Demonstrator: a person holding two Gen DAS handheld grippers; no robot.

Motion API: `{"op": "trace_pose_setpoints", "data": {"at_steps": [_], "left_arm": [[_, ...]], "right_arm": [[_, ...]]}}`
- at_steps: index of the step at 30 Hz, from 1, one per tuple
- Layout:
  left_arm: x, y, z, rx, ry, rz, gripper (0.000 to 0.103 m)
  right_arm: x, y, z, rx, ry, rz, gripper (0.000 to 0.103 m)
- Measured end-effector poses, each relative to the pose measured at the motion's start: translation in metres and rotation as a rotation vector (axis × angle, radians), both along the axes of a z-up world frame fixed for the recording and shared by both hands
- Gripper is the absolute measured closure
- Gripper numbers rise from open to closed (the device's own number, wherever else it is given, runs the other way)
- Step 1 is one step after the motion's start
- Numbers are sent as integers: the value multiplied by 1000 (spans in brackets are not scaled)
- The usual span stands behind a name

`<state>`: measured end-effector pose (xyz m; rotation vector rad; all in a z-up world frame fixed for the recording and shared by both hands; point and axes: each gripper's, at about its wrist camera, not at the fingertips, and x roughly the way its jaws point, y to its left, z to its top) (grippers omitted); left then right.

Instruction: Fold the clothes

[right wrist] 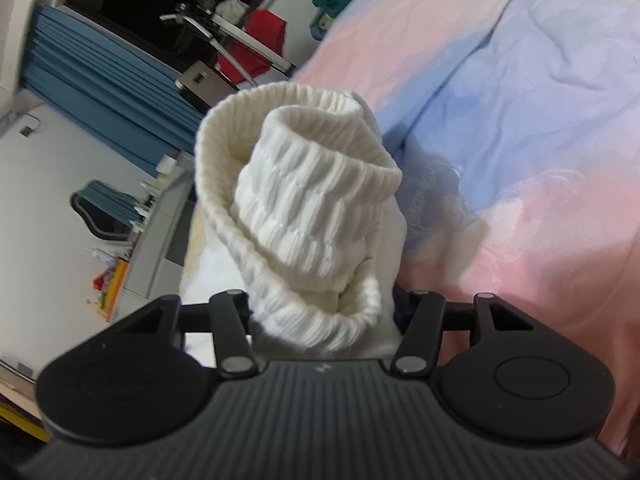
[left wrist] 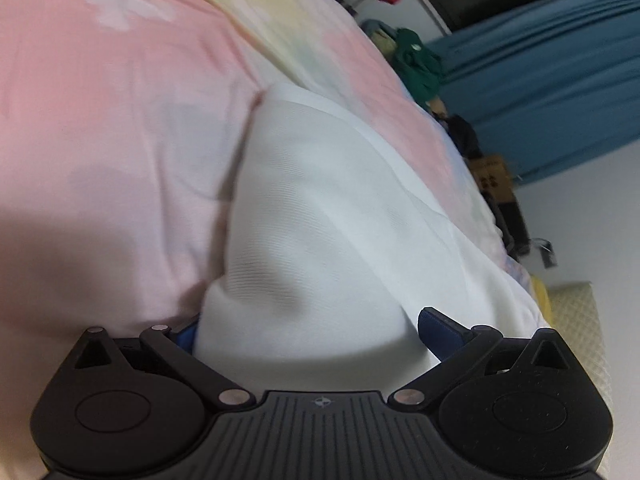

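Socks (right wrist: 316, 208), rolled, are standing up mid-frame, pinched by the right gripper (right wrist: 324, 304). Left gripper (left wrist: 308, 328) is gaping, straddling white cloth (left wrist: 320, 200) (unpinched), nearer it.

socks (right wrist: 304, 208) between right claw (right wrist: 324, 300) fingers, above bedspread (right wrist: 540, 140), curtain (right wrist: 104, 80) left

A bed (left wrist: 100, 128) fills most of both views, covered by a pastel quilt (right wrist: 540, 128) in pink, blue and pale yellow patches (softly creased). In the left wrist view a white garment (left wrist: 320, 208) lies on the quilt at the centre and lower middle of the frame. A green heap of clothes (left wrist: 420, 68) sits at the bed's far edge, upper right.
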<state>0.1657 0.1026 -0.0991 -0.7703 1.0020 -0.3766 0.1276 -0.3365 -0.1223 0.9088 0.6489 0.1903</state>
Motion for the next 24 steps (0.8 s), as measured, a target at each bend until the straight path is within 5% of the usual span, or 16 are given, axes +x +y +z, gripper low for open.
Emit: {"op": "trace_pose_setpoints", "data": {"at_steps": [4, 11, 18, 24], "left_arm": [[2, 4, -6, -47, -13, -6, 0], [11, -10, -8, 55, -29, -59, 3], [5, -18, 2, 152, -142, -33, 40], [-3, -24, 30, 101, -198, -17, 59]], "right_arm": [[-2, 0, 8, 33, -79, -8, 46], [6, 0, -3, -6, 3, -23, 46], [4, 7, 3, -47, -21, -22, 46], [0, 8, 27, -70, -85, -18, 54]]}}
